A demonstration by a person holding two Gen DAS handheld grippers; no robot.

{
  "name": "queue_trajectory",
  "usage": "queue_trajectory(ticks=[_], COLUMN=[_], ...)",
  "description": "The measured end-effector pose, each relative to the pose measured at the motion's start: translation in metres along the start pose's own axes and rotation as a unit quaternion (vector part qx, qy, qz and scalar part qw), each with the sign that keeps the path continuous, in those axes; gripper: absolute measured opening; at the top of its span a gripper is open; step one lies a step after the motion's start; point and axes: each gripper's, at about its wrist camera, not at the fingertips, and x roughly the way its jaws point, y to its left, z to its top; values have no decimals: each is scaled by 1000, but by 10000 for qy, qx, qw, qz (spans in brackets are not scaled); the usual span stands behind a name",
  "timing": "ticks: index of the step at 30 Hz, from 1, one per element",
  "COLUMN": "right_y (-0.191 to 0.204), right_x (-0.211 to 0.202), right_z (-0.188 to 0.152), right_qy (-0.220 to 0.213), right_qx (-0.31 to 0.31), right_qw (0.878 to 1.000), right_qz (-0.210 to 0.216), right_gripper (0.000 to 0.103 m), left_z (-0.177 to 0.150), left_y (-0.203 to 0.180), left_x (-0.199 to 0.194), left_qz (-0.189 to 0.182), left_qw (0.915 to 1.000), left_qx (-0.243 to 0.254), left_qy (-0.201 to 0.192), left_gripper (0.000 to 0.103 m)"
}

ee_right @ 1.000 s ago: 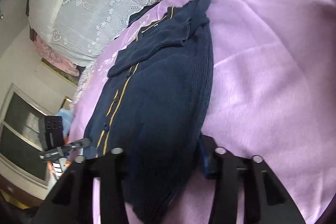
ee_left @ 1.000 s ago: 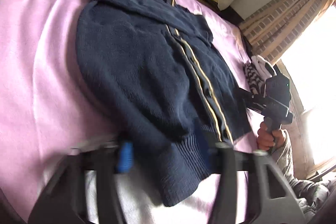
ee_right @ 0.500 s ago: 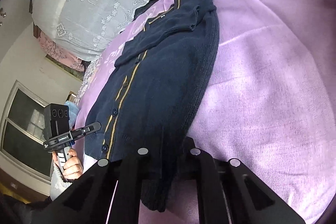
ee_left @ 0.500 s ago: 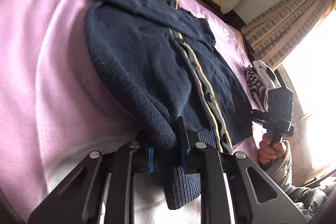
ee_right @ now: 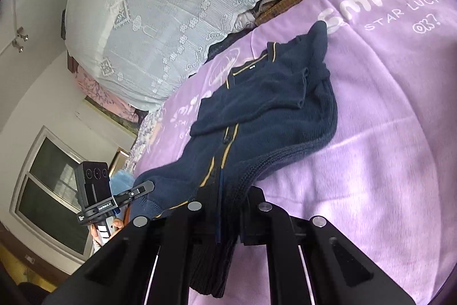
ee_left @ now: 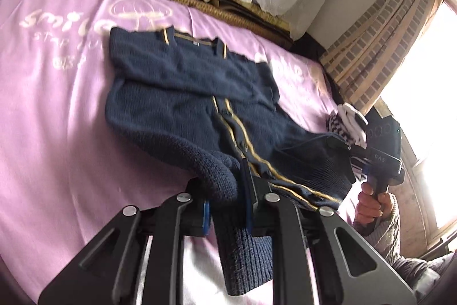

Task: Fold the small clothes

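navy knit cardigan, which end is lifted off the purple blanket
The ribbed hem end of the navy knit cardigan, pinched by the left gripper and right gripper; the gold-trimmed collar end lies on the purple blanket.

Left gripper (ee_left: 227, 192) at lower centre of its view, jaws just closed, pinching the cardigan (ee_left: 182, 93) hem; right gripper (ee_right: 225, 207) likewise clamped on it
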Motion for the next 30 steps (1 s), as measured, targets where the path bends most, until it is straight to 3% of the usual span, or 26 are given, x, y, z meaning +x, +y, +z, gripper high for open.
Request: queue_trajectory(ticks=[18,30], right_y=[3,-32], right_x=[36,89], right_z=[77,133], right_qy=[-215,-314], right_qx=[257,830], right_qw=[9991,9957], right_qz=[242,274], right_gripper=[9,9], left_z=[78,129], left_y=[8,47], left_x=[17,60], left_qz=[180,305], left_qw=[9993,9984], left_qx=[-40,-426], left_qy=[-311,-222], left_gripper=[15,15])
